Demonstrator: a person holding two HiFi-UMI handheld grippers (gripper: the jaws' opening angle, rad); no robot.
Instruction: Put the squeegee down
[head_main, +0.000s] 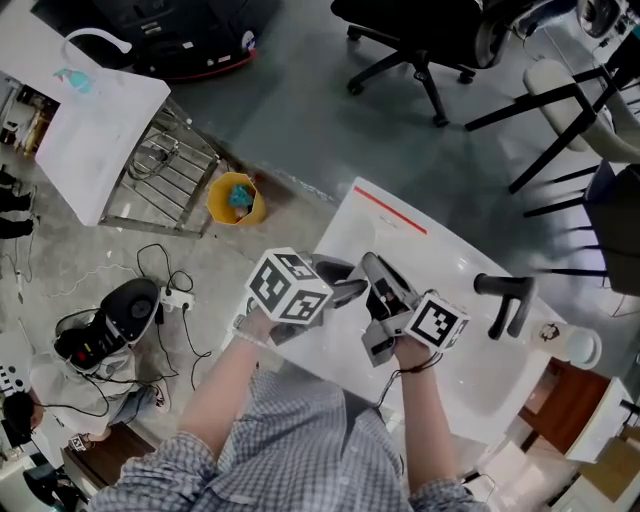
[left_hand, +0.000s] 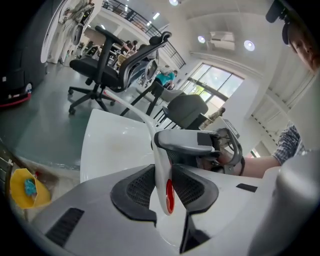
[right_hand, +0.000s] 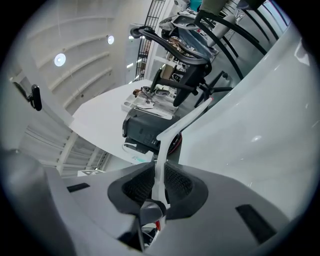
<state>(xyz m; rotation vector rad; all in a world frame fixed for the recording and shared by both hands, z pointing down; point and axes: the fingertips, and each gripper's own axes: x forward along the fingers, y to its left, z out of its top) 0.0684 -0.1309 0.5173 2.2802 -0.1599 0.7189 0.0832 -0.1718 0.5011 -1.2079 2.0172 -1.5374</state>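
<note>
I have the squeegee (left_hand: 161, 160) gripped from both sides. The left claw (left_hand: 164, 186) is clamped on its white handle just above the red spot, and the right claw (right_hand: 159, 182) is closed tight on a thin white bar of the same tool. In the head view it hangs between the two claws over the near edge of the white surface (head_main: 400, 245), and I judge it isn't resting there yet. So the put-down step is in hand but not done.

Next I need to bring both claws lower together, keeping the tool level until it bears on the surface. Then I open each claw and back straight out without dragging it.

The middle of the surface is bare. A black handled object (head_main: 505, 300) lies toward its right edge, well apart from my claws, and a red stripe runs along the far edge. Round about is a grey floor with office chairs (head_main: 420, 45), a yellow bucket (head_main: 235, 198), a wire rack (head_main: 165, 175) and loose cables (head_main: 165, 275).
</note>
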